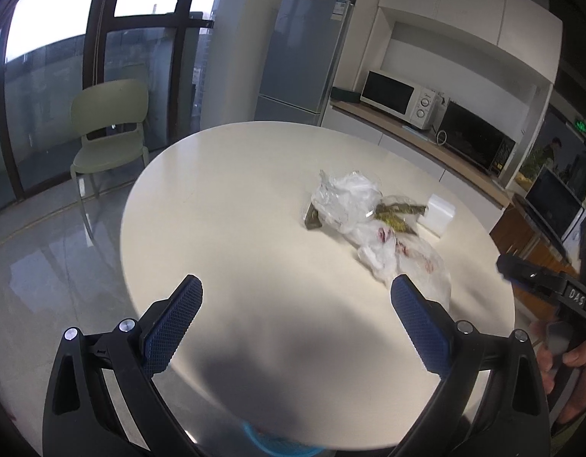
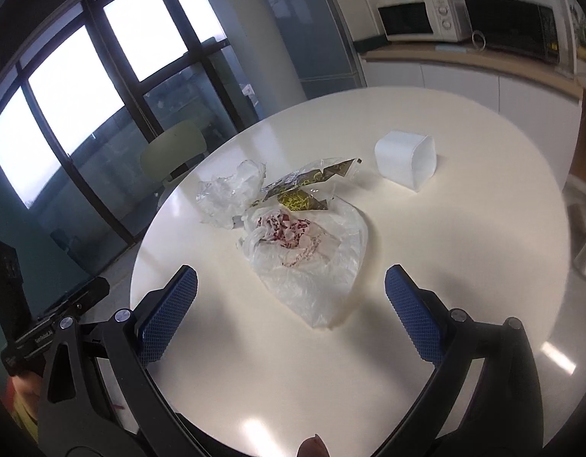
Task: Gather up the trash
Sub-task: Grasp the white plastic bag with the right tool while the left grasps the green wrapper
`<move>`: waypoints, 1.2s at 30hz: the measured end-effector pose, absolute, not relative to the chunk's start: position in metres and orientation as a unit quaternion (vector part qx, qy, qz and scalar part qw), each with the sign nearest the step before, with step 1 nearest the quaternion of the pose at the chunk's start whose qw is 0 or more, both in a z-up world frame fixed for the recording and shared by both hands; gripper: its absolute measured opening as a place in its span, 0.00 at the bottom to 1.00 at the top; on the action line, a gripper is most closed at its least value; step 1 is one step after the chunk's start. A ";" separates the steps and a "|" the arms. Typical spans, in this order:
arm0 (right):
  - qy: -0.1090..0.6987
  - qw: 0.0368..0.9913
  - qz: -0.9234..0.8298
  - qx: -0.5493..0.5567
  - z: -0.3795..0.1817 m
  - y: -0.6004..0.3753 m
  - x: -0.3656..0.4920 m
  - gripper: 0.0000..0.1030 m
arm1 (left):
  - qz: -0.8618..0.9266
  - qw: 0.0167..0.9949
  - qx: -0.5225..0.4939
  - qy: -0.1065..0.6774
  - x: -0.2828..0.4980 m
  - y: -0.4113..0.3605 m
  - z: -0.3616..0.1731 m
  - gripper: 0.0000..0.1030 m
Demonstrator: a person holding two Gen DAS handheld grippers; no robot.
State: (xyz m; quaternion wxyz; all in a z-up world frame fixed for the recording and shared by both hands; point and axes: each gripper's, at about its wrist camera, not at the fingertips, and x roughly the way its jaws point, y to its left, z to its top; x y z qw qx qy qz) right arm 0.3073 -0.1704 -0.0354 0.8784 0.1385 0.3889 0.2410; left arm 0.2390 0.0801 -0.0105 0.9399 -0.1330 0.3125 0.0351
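A heap of trash lies on the round white table (image 2: pixel 483 228): a plastic bag with red print (image 2: pixel 304 251), a crumpled clear plastic wrap (image 2: pixel 228 190), a green-and-yellow snack wrapper (image 2: pixel 304 186) and a white tub on its side (image 2: pixel 405 160). In the left wrist view the clear wrap (image 1: pixel 344 198), the wrapper (image 1: pixel 397 215), the printed bag (image 1: pixel 403 259) and the tub (image 1: pixel 439 213) lie to the right, beyond the fingers. My left gripper (image 1: pixel 296 285) is open and empty above the table. My right gripper (image 2: pixel 291 278) is open and empty, with the near end of the printed bag between its fingers.
A green chair (image 1: pixel 110 129) stands by the window beyond the table. A fridge (image 1: pixel 304 57) stands at the back. A counter with a white microwave (image 1: pixel 397 99) and a black oven (image 1: pixel 475 137) runs along the right. Something blue (image 1: pixel 266 438) shows under the table's near edge.
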 end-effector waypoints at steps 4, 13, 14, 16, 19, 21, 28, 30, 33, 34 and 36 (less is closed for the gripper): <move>0.403 0.871 0.237 0.151 -0.041 -0.168 0.336 0.92 | 0.033 0.934 -0.150 0.322 0.260 0.080 -0.011 0.94; 0.425 0.864 0.218 0.160 -0.045 -0.162 0.392 0.92 | 0.059 0.921 -0.146 0.356 0.317 0.083 -0.010 0.94; 0.429 0.859 0.219 0.171 -0.047 -0.161 0.400 0.92 | 0.059 0.920 -0.147 0.360 0.323 0.082 -0.010 0.94; 0.437 0.853 0.218 0.183 -0.050 -0.160 0.413 0.91 | 0.057 0.918 -0.145 0.365 0.334 0.078 -0.010 0.94; 0.450 0.847 0.213 0.189 -0.058 -0.157 0.433 0.87 | 0.048 0.915 -0.150 0.373 0.349 0.074 -0.011 0.94; 0.457 0.845 0.207 0.187 -0.065 -0.154 0.444 0.83 | 0.045 0.913 -0.150 0.377 0.360 0.073 -0.014 0.94; 0.482 0.828 0.201 0.205 -0.090 -0.146 0.471 0.73 | 0.029 0.896 -0.183 0.404 0.390 0.081 -0.032 0.89; 0.488 0.825 0.197 0.206 -0.094 -0.145 0.475 0.64 | 0.018 0.894 -0.192 0.404 0.395 0.083 -0.032 0.85; 0.496 0.817 0.201 0.214 -0.100 -0.142 0.476 0.50 | 0.003 0.888 -0.201 0.413 0.401 0.082 -0.037 0.75; 0.496 0.816 0.206 0.215 -0.100 -0.141 0.476 0.48 | 0.001 0.886 -0.203 0.417 0.402 0.081 -0.039 0.69; 0.493 0.821 0.202 0.206 -0.100 -0.138 0.474 0.36 | -0.008 0.880 -0.201 0.431 0.406 0.077 -0.045 0.43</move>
